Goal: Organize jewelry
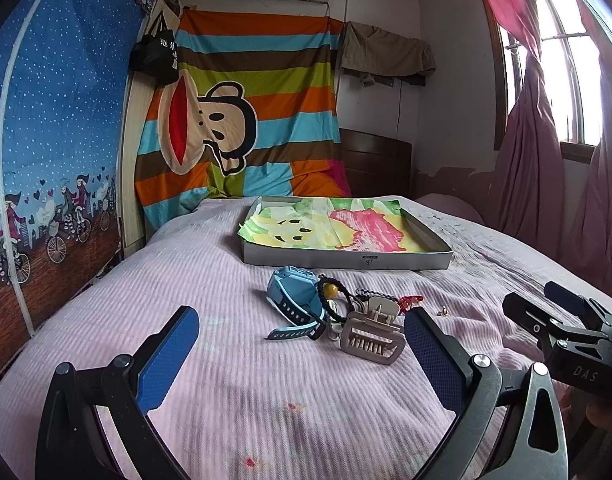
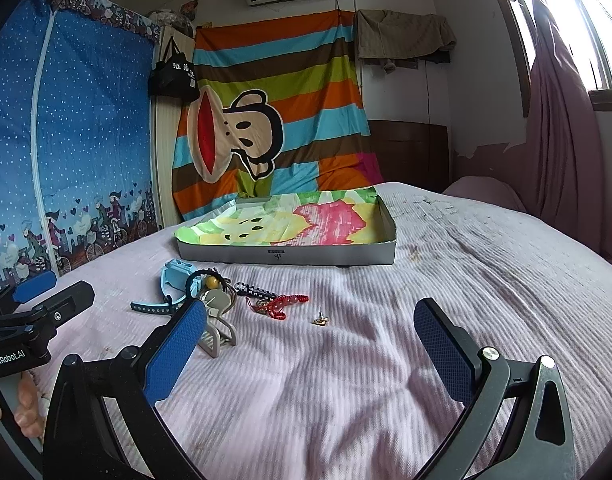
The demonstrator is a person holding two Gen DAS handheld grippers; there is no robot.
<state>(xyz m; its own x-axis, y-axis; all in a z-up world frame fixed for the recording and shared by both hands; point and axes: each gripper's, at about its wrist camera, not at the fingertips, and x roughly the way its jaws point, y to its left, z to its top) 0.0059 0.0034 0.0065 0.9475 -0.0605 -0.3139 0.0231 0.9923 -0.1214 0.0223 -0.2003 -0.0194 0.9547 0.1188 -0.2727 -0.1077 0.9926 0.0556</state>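
A pile of jewelry lies on the pink bedspread: a light blue watch (image 1: 295, 300) (image 2: 173, 280), a black cord bracelet with a yellow bead (image 1: 330, 289) (image 2: 212, 281), a beige hair claw (image 1: 372, 334) (image 2: 217, 330), a red cord trinket (image 1: 410, 300) (image 2: 281, 305) and a small gold earring (image 1: 443, 312) (image 2: 318, 320). Behind them stands a shallow grey box (image 1: 346, 258) (image 2: 289, 256) lined with colourful paper. My left gripper (image 1: 301, 344) is open, just short of the pile. My right gripper (image 2: 310, 336) is open too, near the earring, nothing between its fingers.
The bed (image 1: 233, 392) fills the near view. A blue fabric wardrobe (image 1: 53, 120) stands on the left, a striped monkey blanket (image 1: 241, 120) hangs behind, and pink curtains (image 1: 546, 140) with a window are on the right. A hand (image 2: 23, 408) holds the left gripper's handle.
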